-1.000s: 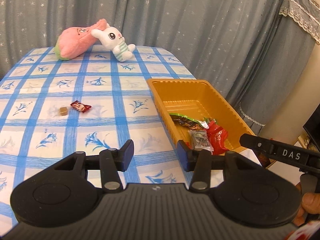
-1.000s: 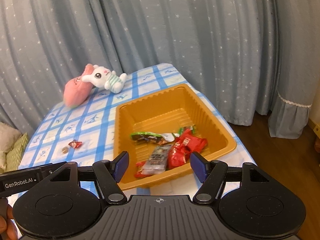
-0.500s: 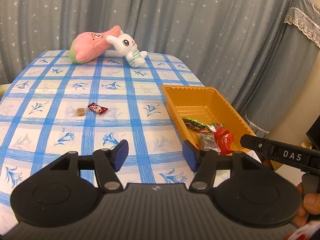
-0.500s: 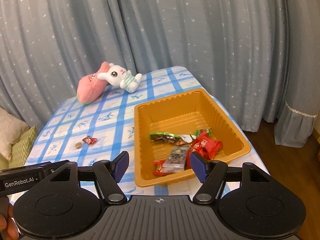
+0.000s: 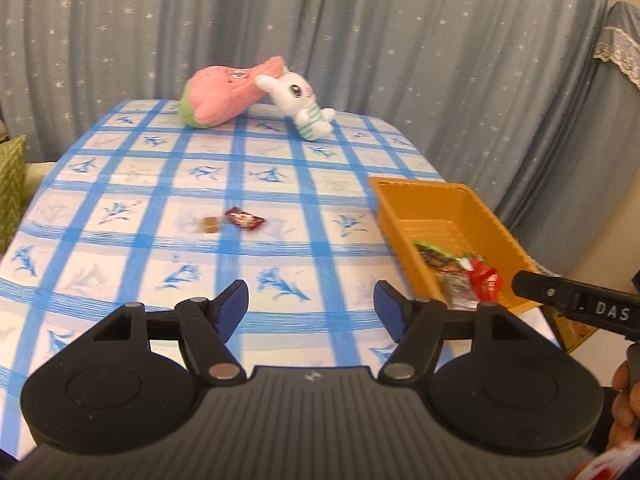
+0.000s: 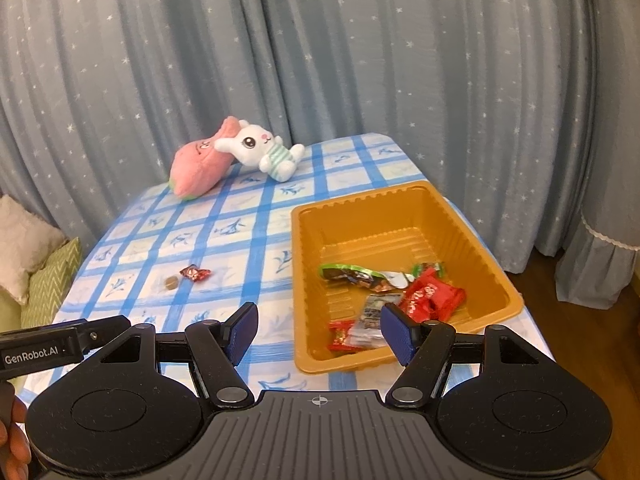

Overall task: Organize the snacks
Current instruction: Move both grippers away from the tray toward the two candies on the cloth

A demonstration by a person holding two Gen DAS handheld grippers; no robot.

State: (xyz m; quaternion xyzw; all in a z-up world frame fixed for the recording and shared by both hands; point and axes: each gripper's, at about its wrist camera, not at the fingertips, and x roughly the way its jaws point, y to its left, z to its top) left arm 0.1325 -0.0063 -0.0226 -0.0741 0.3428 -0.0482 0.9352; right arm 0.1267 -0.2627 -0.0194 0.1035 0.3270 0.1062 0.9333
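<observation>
Looking along the left gripper (image 5: 311, 308), the orange tray (image 5: 404, 216) sits at the right edge of the blue-checked tablecloth (image 5: 132, 256), and in its near end lie a green-and-brown wrapper (image 5: 434, 256), a clear silver packet (image 5: 456, 290) and a red packet (image 5: 486, 278); the far end of the tray is bare; left of the tray, well apart from it, a small red candy (image 5: 245, 219) lies on the cloth with a brown cube (image 5: 211, 225) just beside it; beyond the tray, at the far edge of the cloth, a pink plush (image 5: 224, 96) leans against a white bunny plush (image 5: 298, 98); the left gripper hangs over the near cloth, tilted downward, its jaws having just been opening and standing apart with nothing between them; the right gripper's black bar marked DAS (image 5: 576, 304) crosses in front of the tray's near corner, with fingers of a hand (image 5: 624, 396) below it; from the right gripper (image 6: 318, 334), the tray (image 6: 400, 200) is seen nearly whole, and a second small red candy (image 6: 341, 334) shows at its near end beside the silver packet (image 6: 370, 316), a thing the left view does not show; the red packet (image 6: 434, 296) and green wrapper (image 6: 348, 272) lie further in; the loose candy (image 6: 195, 273) and cube (image 6: 172, 282) lie left of the tray; the right gripper hangs above the tray's near rim, released, jaws apart and empty; a cushion (image 6: 48, 280) shows beyond the cloth's left edge.
</observation>
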